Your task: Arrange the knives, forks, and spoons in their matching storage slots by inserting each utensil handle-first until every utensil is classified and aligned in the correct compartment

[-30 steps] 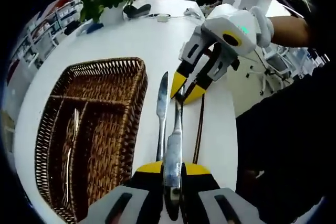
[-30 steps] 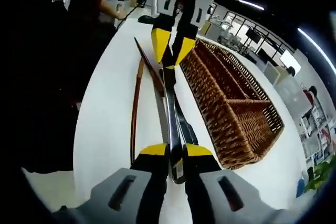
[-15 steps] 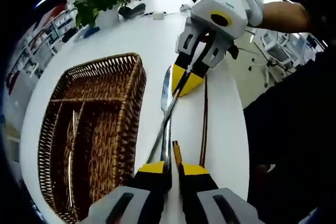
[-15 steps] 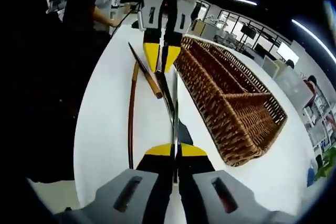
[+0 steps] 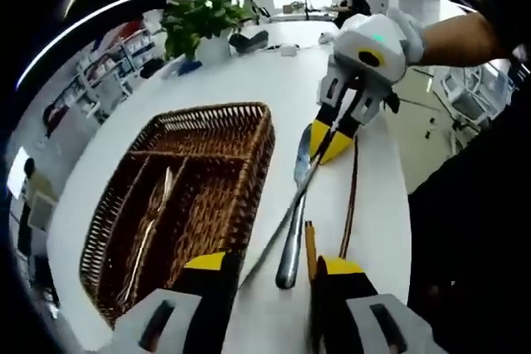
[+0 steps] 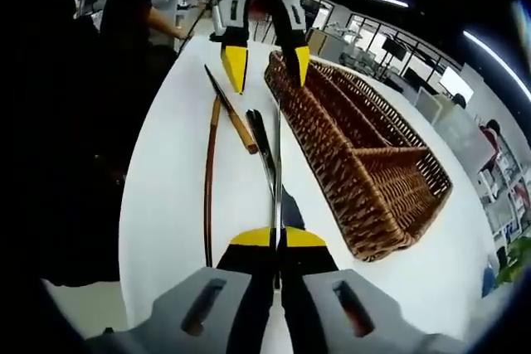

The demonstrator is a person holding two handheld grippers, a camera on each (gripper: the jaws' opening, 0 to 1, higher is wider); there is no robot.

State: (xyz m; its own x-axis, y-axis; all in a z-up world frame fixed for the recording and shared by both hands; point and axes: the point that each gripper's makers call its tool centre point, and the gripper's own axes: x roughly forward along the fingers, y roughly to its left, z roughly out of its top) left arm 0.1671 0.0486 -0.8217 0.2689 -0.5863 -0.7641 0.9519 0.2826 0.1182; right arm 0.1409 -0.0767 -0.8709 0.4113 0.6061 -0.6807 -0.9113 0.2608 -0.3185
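Left gripper view: we find the left gripper (image 5: 270,267) with jaws apart, holding nothing. A knife (image 5: 294,213) lies on the white table (image 5: 207,80), the wicker basket (image 5: 187,196) at nine o'clock. Right gripper view: we find the right gripper (image 6: 276,239) clamped on the knife (image 6: 276,184), the basket (image 6: 365,155) at two o'clock.

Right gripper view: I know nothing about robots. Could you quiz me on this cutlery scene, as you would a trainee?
1. True or false: the left hand-held gripper has its jaws apart.
2. What does the right hand-held gripper clamp? A) a steel utensil B) a cup C) a sponge
3. Fill in: the wicker basket stands on a ___ table.

Key: 1 true; 2 A; 3 white.
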